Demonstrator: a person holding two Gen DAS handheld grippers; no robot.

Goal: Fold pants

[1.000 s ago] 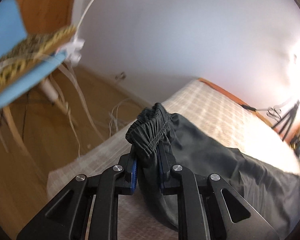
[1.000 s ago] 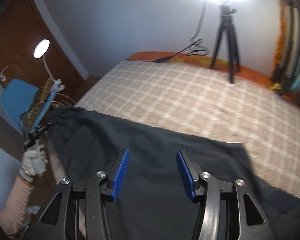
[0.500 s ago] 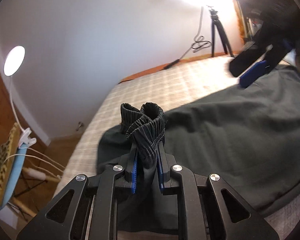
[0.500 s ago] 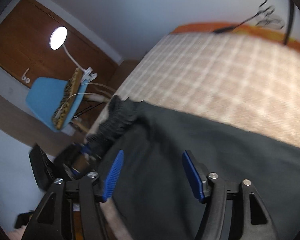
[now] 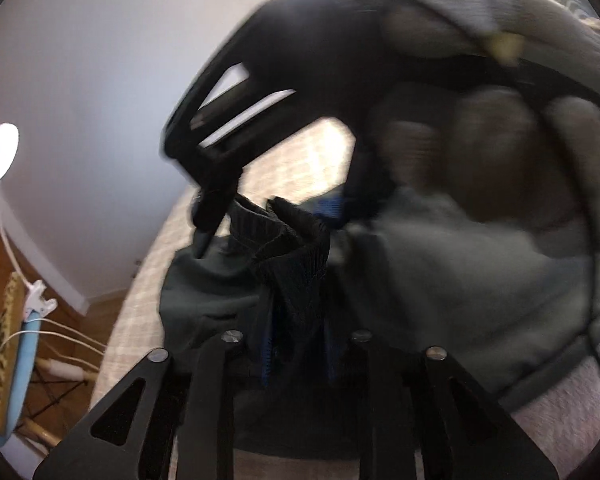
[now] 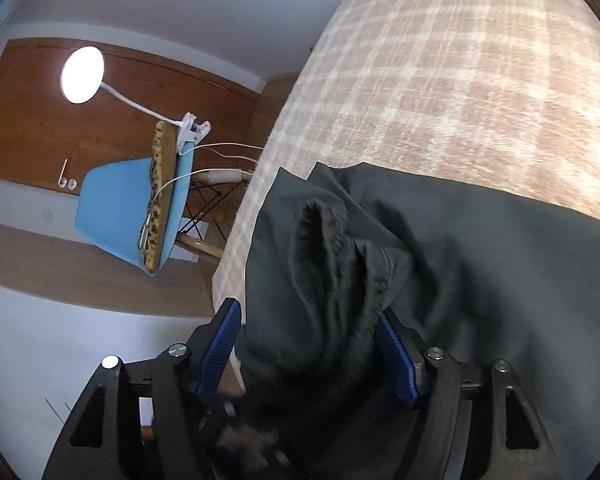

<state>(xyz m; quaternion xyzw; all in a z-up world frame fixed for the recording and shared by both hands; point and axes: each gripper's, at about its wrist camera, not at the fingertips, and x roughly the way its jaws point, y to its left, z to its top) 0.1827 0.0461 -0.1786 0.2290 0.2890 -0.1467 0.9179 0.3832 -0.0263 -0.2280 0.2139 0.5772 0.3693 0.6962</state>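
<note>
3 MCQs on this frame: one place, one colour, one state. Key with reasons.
1. The bunched waistband sits:
A. between the right gripper's pads
B. on the chair
C. on the floor

2. The chair is:
A. red
B. blue
C. white

3. The clip lamp is:
A. off
B. lit
C. lying on the bed

Key:
1 A, since dark fabric fills the gap of the right gripper.
2 B, its shell is light blue.
3 B, its round head glows white, clipped to the chair back.

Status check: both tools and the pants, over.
Left tool opening, bunched waistband between its pads. Right tool open, straddling the same bunch, not clamped. Dark pants spread on checked bed. Tools crowd each other at the waistband.
</note>
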